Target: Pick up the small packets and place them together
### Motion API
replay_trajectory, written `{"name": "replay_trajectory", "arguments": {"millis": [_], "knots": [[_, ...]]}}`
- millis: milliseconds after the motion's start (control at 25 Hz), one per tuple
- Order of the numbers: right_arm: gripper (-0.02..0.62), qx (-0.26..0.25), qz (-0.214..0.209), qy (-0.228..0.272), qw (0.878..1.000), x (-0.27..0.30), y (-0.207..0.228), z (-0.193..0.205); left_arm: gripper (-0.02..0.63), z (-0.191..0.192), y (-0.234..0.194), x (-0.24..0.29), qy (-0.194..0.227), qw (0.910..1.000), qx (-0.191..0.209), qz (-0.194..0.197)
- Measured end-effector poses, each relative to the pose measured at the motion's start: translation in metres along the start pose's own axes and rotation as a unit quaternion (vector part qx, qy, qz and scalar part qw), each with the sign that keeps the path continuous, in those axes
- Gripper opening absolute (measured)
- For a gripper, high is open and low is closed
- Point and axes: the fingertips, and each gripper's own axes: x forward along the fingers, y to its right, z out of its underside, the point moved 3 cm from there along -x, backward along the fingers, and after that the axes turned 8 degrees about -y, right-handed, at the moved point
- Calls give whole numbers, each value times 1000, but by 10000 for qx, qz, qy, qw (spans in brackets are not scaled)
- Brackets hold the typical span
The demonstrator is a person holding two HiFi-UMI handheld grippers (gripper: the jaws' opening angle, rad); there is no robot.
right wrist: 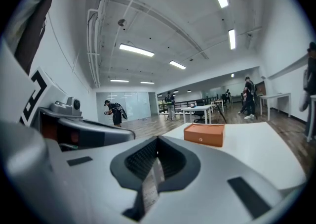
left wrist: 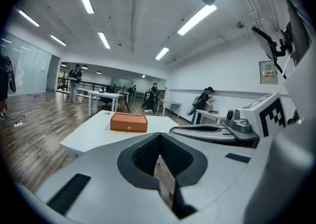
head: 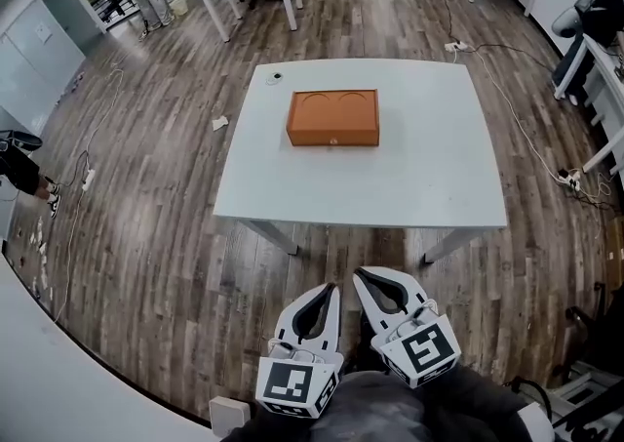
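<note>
Orange box (head: pixel 332 118) sat alone on table (head: pixel 429 177), no packets visible. Left gripper (head: pixel 328 288) and right gripper (head: pixel 362 275) pressed shut, empty, nothing started. Next up, guessing: walk closer, open jaws.

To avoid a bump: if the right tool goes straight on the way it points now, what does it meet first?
Probably the near edge of the white table; the orange box lies further on. Depth is unclear.
</note>
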Motion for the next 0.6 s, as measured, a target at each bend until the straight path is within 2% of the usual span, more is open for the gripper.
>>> {"name": "replay_trajectory", "arguments": {"millis": [240,440,600], "knots": [[5,67,-143,166,9997,21,36,-19,0,-26,-1,33,-78,9997,198,-112],[5,140,-302,280,9991,39,49,-32,0,-40,-13,48,-204,9991,265,-251],[5,171,-256,279,9991,53,65,-31,0,-44,-19,67,-193,9991,314,-192]]}}
